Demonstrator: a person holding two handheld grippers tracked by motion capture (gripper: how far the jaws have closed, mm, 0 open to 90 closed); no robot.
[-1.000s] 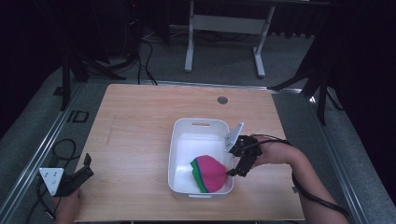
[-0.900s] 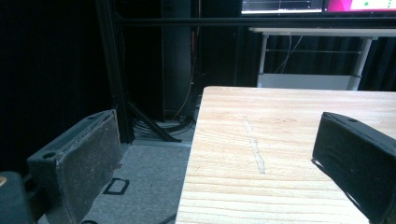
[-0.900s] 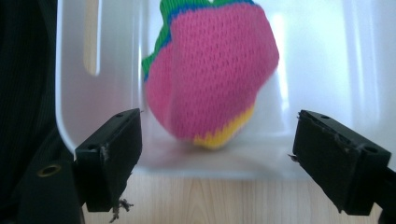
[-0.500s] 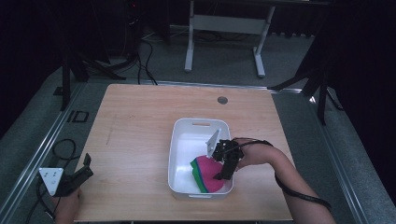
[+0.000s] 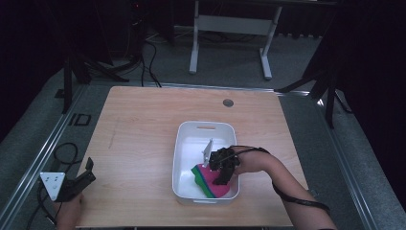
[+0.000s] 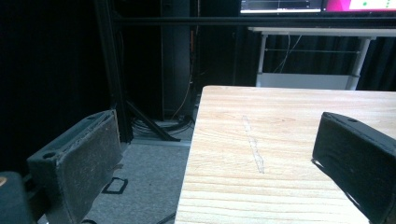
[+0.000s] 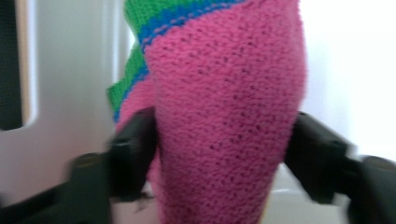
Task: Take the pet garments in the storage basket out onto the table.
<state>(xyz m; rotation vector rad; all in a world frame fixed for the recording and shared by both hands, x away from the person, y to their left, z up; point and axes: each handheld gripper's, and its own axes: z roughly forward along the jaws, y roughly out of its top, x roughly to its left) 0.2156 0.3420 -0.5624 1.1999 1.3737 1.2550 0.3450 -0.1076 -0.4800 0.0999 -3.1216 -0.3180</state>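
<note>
We see a light wooden table [image 5: 143, 124] with a round grommet [image 5: 228, 102] near its far edge, standing on grey carpet floor [image 5: 230, 57] in a dim room with black surroundings. Beyond the table's far edge stands a white-legged desk frame [image 5: 230, 28], and black cables [image 5: 148, 52] trail on the floor off the far left corner. Two lit monitors [image 6: 317, 4] glow above that frame.

The right tongs [image 5: 221, 178] point down from a forearm that reaches in from the near right, wrist bent — their jaws have just been closing and now press on both sides of a knitted piece [image 7: 224, 121]. The left tongs [image 5: 79, 179] rest level at the near left corner, jaws wide apart — nothing between them.
</note>
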